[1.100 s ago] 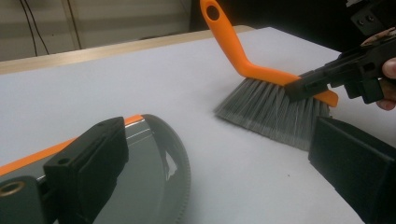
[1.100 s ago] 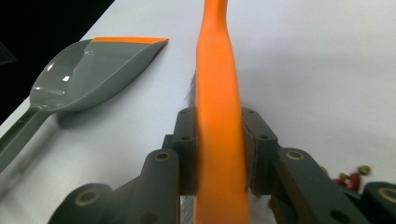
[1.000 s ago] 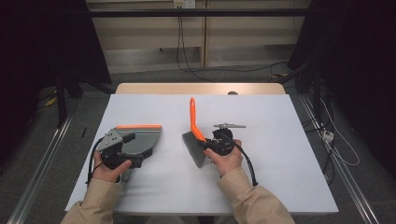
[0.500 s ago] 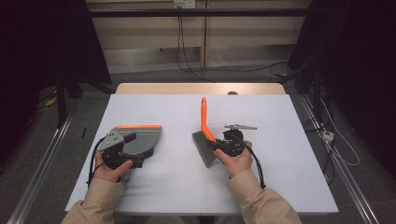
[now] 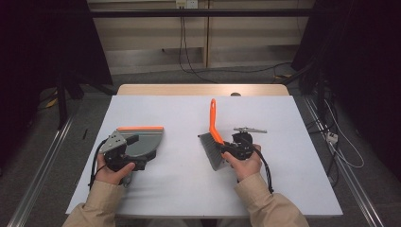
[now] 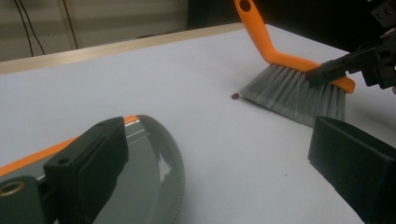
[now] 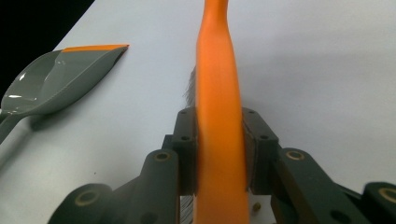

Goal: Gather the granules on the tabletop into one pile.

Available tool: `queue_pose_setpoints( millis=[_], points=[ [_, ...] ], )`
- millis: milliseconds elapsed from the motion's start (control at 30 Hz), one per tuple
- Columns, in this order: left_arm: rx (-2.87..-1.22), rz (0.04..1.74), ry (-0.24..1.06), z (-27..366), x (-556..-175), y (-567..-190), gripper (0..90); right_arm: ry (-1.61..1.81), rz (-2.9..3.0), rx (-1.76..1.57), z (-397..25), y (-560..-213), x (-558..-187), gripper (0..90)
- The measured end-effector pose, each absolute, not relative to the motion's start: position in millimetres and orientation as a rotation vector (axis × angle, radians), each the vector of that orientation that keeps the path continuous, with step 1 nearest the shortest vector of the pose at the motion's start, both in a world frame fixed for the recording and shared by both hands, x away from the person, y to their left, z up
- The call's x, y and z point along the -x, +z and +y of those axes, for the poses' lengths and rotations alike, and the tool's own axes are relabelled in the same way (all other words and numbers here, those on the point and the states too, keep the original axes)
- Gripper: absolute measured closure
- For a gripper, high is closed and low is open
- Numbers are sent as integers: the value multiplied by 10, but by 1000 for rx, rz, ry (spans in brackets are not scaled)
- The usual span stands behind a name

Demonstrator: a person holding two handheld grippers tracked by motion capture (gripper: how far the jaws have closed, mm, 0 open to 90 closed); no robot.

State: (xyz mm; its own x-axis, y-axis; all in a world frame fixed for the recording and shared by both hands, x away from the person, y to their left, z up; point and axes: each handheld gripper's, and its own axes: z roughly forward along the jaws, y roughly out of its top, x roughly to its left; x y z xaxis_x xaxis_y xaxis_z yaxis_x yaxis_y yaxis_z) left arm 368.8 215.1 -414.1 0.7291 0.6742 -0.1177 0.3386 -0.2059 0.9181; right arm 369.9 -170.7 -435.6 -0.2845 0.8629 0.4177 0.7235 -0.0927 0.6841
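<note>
Since the earlier frames the brush has shifted right, clamped in the right hand-held gripper, bristles down behind a crumb. Left hand-held gripper stands wide over the dustpan, which lies flat on the table, mouth ready to receive.

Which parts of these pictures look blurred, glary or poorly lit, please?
High view: table evenly lit, surroundings dark. Left gripper view: near fingers soft, a small glare patch on the dustpan, brush bristles fairly sharp. Right gripper view: the brush handle is blurred from closeness, with a bright glint on the dustpan's bowl.
</note>
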Motion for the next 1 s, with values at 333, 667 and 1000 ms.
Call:
queue_pose_setpoints(
  millis=[333, 667, 1000],
  points=[
    [-1816, 792, 372, 2140, -3692, -4144, 48, 1378, 1973, -1792, -1716, -4326, -3704, 713],
    [-1807, 797, 370, 2159, -3701, -4142, 48, 1445, 1984, -1734, -1366, -4205, -3957, 714],
    [-1807, 800, 372, 2175, -3702, -4141, 48, 1360, 2002, -1818, -1337, -4352, -4078, 712]
  ],
)
